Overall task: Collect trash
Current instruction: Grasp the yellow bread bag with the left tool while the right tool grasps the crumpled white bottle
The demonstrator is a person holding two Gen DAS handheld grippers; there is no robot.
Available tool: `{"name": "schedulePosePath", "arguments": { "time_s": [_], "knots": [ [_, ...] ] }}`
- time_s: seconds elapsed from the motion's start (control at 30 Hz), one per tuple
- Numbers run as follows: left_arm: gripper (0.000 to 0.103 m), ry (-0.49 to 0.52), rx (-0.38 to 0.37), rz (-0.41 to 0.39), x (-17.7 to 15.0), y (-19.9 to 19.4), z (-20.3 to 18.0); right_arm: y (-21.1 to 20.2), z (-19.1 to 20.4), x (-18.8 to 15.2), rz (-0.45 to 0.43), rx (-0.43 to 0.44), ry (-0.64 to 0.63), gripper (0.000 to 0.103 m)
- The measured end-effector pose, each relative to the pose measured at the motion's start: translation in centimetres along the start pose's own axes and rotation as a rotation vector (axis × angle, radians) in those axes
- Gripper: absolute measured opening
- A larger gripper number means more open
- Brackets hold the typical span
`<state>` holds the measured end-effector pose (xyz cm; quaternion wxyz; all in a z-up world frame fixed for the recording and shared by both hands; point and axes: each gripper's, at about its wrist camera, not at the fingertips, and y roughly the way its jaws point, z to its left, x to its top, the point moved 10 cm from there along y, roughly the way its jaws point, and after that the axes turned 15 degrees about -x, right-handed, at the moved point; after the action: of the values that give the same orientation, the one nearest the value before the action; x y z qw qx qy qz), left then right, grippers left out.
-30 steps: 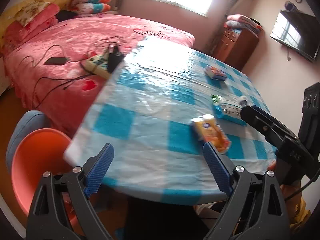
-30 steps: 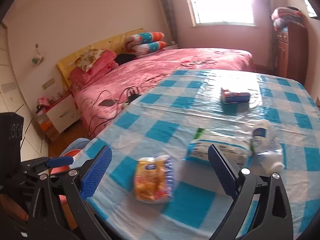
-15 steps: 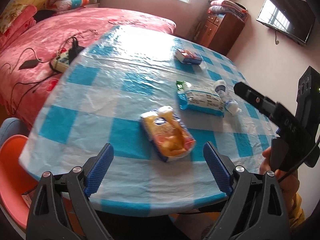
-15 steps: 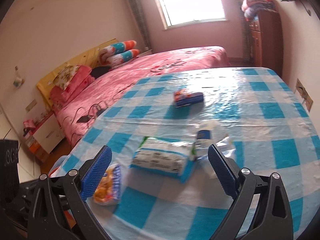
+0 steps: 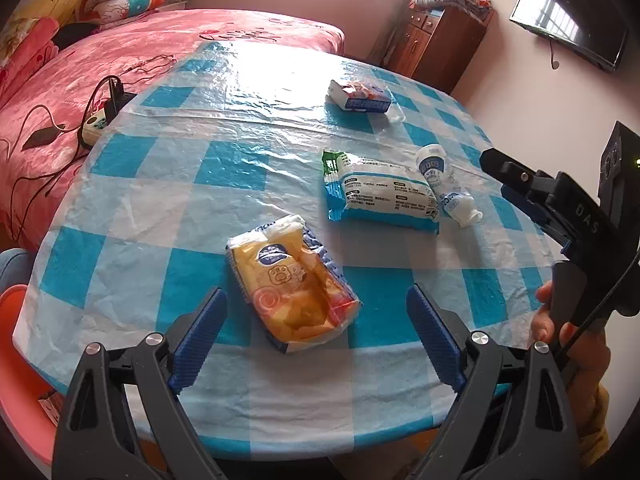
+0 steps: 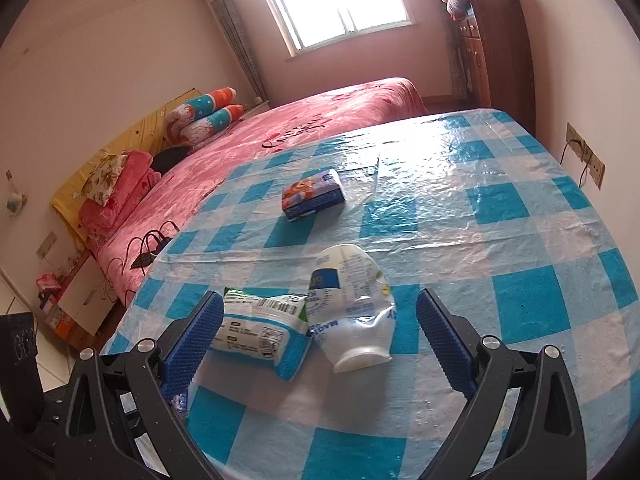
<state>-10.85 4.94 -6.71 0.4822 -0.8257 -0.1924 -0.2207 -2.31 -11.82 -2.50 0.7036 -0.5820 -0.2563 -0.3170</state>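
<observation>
Above table edge [image 5: 280, 420]: left tongs [image 5: 316, 340] wide, tilted down over yellow wrapper [image 5: 292, 284]; right tongs [image 6: 320, 344] wide, empty.

Yellow snack packet [image 5: 291, 284] on checked table [image 5: 168, 208] (hand-held gripper [image 5: 316, 336] gaping)

Two wrist fisheyes, each angled down close over the checked table [image 5: 168, 208] from its near edge, toward bed [image 6: 320, 120] and window; white-blue packet [image 5: 380, 196] and crushed bottle [image 6: 352, 316] are shared.

Snack pack [image 5: 292, 280] nearest on table [image 5: 160, 208], wipes pack [image 5: 380, 194] behind, bottle [image 5: 444, 184] beside it
</observation>
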Motion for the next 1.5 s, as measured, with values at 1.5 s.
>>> {"name": "schedulePosePath", "arguments": {
  "time_s": [1.5],
  "knots": [
    [0.058,0.050,0.229,0.015,2.1,3.2,1.2,6.6,0.1,-0.9,0.162,-0.090,-0.149,0.084]
  ]
}}
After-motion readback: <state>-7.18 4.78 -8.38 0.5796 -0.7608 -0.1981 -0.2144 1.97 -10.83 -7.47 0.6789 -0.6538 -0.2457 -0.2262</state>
